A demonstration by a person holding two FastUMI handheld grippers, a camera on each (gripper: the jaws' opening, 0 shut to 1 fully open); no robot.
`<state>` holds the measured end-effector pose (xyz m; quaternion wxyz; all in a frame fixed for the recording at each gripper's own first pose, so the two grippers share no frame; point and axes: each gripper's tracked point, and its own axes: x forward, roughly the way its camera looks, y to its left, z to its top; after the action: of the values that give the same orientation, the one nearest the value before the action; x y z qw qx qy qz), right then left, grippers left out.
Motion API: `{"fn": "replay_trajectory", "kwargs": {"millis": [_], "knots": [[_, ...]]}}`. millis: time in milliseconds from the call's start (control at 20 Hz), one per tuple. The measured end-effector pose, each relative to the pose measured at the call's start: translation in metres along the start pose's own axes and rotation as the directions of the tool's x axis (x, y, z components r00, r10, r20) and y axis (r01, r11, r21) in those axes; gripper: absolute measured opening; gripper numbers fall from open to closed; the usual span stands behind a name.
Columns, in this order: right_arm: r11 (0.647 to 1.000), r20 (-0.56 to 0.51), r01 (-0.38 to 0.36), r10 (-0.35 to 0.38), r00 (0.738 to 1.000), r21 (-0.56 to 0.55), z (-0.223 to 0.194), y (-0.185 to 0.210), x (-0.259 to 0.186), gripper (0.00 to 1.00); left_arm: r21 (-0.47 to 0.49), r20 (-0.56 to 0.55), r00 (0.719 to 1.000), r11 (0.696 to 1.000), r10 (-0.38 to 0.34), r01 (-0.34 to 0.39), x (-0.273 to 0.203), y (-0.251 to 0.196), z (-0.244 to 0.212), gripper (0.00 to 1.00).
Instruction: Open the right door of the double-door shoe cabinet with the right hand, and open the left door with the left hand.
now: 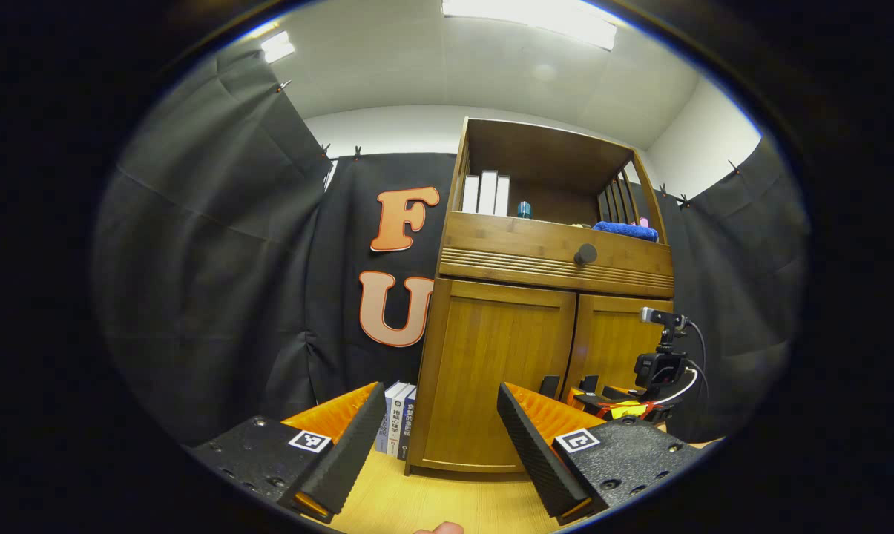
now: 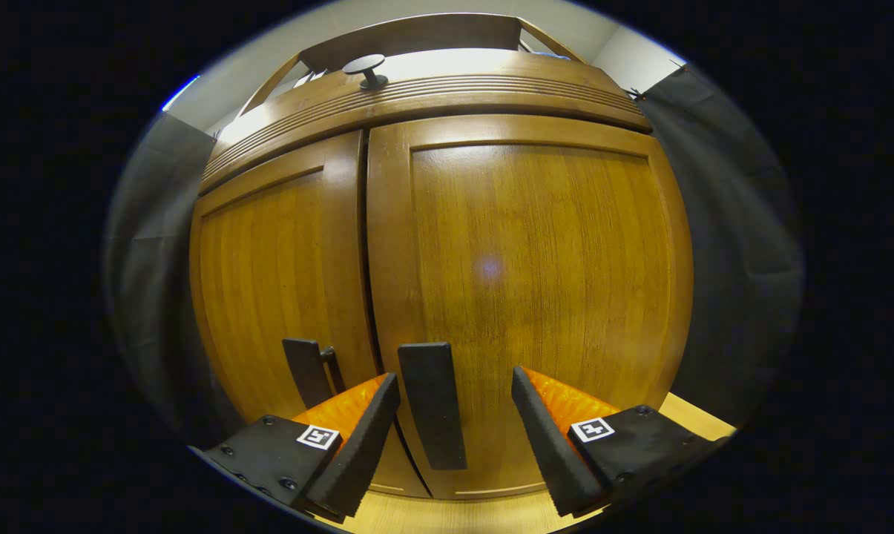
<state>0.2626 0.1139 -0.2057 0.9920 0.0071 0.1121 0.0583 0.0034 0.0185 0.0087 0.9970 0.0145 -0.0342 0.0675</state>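
- right door (image 2: 536, 297) shut, flush with left door (image 2: 276, 289); both on lower half of shoe cabinet (image 1: 543, 297), which stands on wood floor (image 1: 432, 504) against the booth wall
- right door handle (image 2: 432, 404), dark vertical bar, at door's inner edge by the centre seam, low down; left door handle (image 2: 306, 371) just across the seam
- right gripper (image 2: 454, 437) jaws open, handle sits between the fingers, not pinched yet, likely no contact
- step in hand, my read: close on right handle. Push in a bit so pads straddle the bar, squeeze, then pull out on an arc about the outer-edge hinge, no straight tug
- keep left finger off left door handle, it's close
- left gripper (image 1: 439, 445) jaws open, empty, well back from cabinet, facing left door
- books (image 1: 396, 419) on floor at cabinet's left bottom corner, mind them later
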Motion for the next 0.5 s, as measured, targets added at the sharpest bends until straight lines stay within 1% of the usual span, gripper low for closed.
{"fn": "replay_trajectory", "kwargs": {"millis": [50,100,150,200,250,350,400,500], "knots": [[1.0,-0.022,-0.016,0.016,1.0,0.008,-0.006,0.003,0.001,0.9,0.002,0.01,1.0,1.0,0.001,-0.001,0.0,0.0,0.002,0.92],[0.999,-0.009,-0.031,0.031,0.999,0.035,-0.002,0.005,0.001,1.0,0.002,0.015,1.0,1.0,0.004,-0.004,0.001,0.0,0.003,0.92],[0.999,-0.004,-0.032,0.032,0.999,0.035,-0.002,0.007,0.0,1.0,0.004,0.014,1.0,1.0,0.004,-0.004,0.002,-0.001,0.002,0.93],[0.999,-0.001,-0.037,0.037,0.999,0.03,-0.003,0.006,0.003,0.88,0.007,0.012,1.0,1.0,0.001,-0.001,0.001,-0.001,0.002,0.95],[0.998,0.008,-0.041,0.04,0.999,0.041,-0.001,0.006,0.001,0.84,0.009,0.013,1.0,1.0,-0.002,0.002,0.0,-0.001,0.002,0.95],[0.996,-0.002,-0.058,0.058,0.998,0.063,-0.005,0.01,0.002,0.85,0.001,0.013,1.0,1.0,-0.007,0.007,-0.001,-0.002,0.002,0.98],[0.995,-0.012,-0.065,0.067,0.998,0.076,-0.006,0.014,0.003,0.79,-0.007,0.009,1.0,1.0,-0.018,0.018,-0.001,-0.003,0.001,0.92],[0.992,-0.03,-0.092,0.095,0.995,0.089,-0.01,0.022,0.002,0.71,-0.022,-0.001,0.999,0.999,-0.042,0.042,-0.002,-0.006,0.001,0.92]]}}
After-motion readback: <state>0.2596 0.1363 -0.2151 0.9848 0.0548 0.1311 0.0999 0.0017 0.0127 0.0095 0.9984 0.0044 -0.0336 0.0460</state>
